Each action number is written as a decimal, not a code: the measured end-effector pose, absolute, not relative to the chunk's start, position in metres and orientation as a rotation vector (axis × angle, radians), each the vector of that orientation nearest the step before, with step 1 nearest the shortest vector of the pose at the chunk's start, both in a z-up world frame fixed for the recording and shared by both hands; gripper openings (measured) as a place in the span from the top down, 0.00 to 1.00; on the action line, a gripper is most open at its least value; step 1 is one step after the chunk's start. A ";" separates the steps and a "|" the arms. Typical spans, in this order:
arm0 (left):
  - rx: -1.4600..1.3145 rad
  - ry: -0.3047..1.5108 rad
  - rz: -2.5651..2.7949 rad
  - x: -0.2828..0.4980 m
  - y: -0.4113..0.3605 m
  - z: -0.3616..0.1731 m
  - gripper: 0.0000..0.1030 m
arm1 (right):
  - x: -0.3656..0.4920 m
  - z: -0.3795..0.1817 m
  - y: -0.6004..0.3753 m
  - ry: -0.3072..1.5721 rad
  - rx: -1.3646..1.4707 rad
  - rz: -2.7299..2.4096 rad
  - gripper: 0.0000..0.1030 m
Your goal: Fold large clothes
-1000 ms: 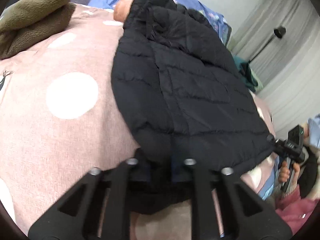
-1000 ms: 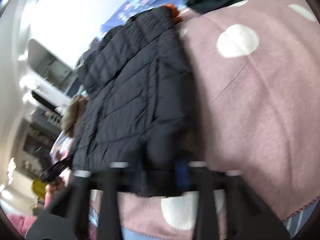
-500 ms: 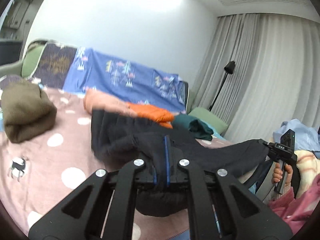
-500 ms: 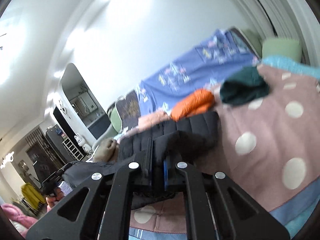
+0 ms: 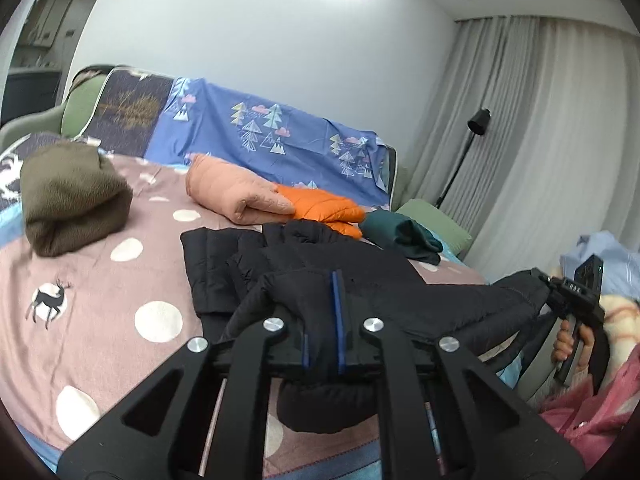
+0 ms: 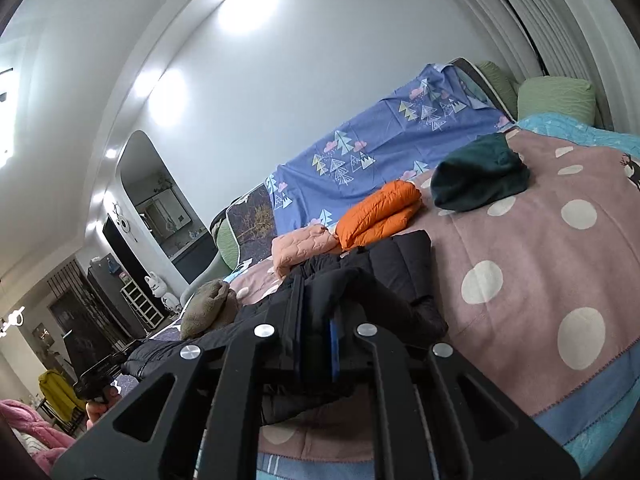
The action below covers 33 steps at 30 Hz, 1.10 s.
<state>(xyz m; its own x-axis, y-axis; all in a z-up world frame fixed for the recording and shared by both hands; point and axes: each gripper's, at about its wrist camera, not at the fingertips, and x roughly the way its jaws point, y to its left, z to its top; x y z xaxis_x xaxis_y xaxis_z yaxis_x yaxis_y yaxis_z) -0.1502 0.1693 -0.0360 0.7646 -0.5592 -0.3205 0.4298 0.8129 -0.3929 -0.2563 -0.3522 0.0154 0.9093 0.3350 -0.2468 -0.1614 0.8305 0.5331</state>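
Observation:
A black puffer jacket point(image 5: 400, 280) lies on the pink dotted blanket point(image 5: 120, 304), its near hem lifted off the bed. My left gripper point(image 5: 322, 354) is shut on one corner of the hem. My right gripper point(image 6: 316, 354) is shut on the other corner of the jacket point(image 6: 400, 272). The hem stretches between them above the bed's front edge. The right gripper also shows at the right of the left wrist view point(image 5: 568, 300), the left one at the lower left of the right wrist view point(image 6: 100, 376).
Folded clothes sit at the back of the bed: an olive fleece point(image 5: 72, 196), a peach jacket point(image 5: 236, 196), an orange jacket point(image 5: 324, 208) and a dark green garment point(image 5: 400, 236). A floor lamp point(image 5: 476, 124) and curtains stand to the right.
Both grippers have lifted the jacket's hem up from the bed and tilted from looking down to looking level. The jacket's lower half now hangs raised between them.

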 end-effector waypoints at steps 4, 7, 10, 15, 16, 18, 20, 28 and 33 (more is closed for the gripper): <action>-0.345 0.456 -0.534 -0.127 0.170 -0.037 0.91 | -0.233 0.015 -0.350 0.323 0.527 0.251 0.90; -0.354 0.467 -0.519 -0.111 0.167 -0.038 0.91 | -0.213 0.010 -0.351 0.333 0.542 0.228 0.90; -0.351 0.481 -0.510 -0.097 0.164 -0.040 0.91 | -0.195 0.003 -0.353 0.352 0.553 0.215 0.90; -0.336 0.503 -0.497 -0.072 0.159 -0.044 0.90 | -0.162 -0.005 -0.357 0.390 0.558 0.202 0.90; -0.337 0.510 -0.492 -0.064 0.158 -0.046 0.90 | -0.155 -0.006 -0.356 0.398 0.552 0.199 0.90; -0.343 0.524 -0.483 -0.049 0.158 -0.049 0.90 | -0.138 -0.006 -0.355 0.409 0.538 0.196 0.90; -0.351 0.537 -0.477 -0.032 0.158 -0.052 0.90 | -0.119 -0.007 -0.353 0.416 0.519 0.190 0.90; -0.356 0.629 -0.423 0.055 0.150 -0.081 0.90 | -0.031 -0.043 -0.353 0.527 0.511 0.106 0.89; -0.371 0.719 -0.405 0.107 0.139 -0.123 0.90 | 0.003 -0.079 -0.350 0.606 0.470 0.010 0.89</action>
<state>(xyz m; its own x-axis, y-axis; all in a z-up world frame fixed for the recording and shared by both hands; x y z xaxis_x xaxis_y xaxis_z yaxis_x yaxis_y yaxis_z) 0.1073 0.1395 -0.1228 0.6821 -0.4766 -0.5546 0.2273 0.8591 -0.4586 0.0028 -0.3496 -0.0789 0.8253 0.1448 -0.5458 0.1264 0.8946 0.4285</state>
